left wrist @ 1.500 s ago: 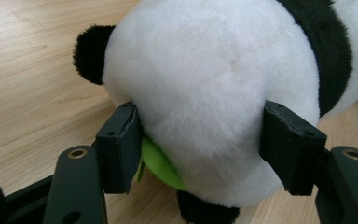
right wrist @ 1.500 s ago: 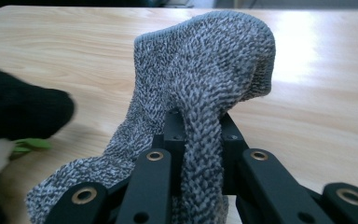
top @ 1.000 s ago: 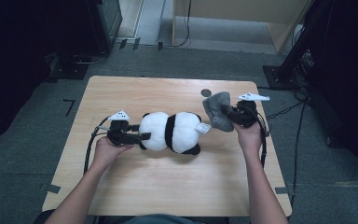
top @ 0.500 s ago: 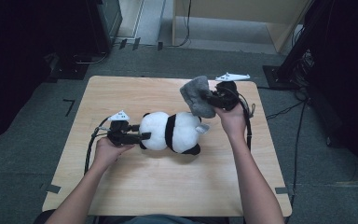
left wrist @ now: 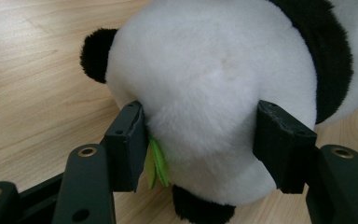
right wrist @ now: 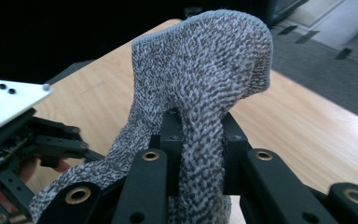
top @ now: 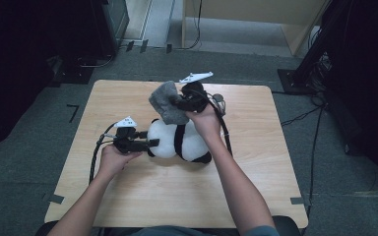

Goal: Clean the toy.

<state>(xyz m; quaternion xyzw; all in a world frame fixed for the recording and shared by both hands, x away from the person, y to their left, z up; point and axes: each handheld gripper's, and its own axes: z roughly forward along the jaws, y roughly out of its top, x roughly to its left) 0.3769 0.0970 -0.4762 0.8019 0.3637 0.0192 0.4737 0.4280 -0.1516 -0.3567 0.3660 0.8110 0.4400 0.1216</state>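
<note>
Panda plush (top: 179, 140) lies mid-desk (top: 128, 196), its rump squeezed as the left tool (top: 150, 143) has just been closing; right tool (top: 176, 104), clamped on grey knit cloth (top: 166, 102), hangs above it.

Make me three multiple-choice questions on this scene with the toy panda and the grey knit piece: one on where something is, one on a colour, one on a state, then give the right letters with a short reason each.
1. Where is the toy panda?
A. lying on the wooden table
B. on the floor
C. lifted in the air

2. What colour is the tag beside the left gripper's jaw?
A. red
B. green
C. blue

3. How does the right gripper stand?
A. wide open, holding nothing
B. shut on the panda
C. shut on the grey knit fabric

Answers:
1 A, the high view shows it resting on the tabletop.
2 B, the left gripper view shows a green tag by the jaw.
3 C, the right gripper view shows fabric pinched between its jaws.
</note>
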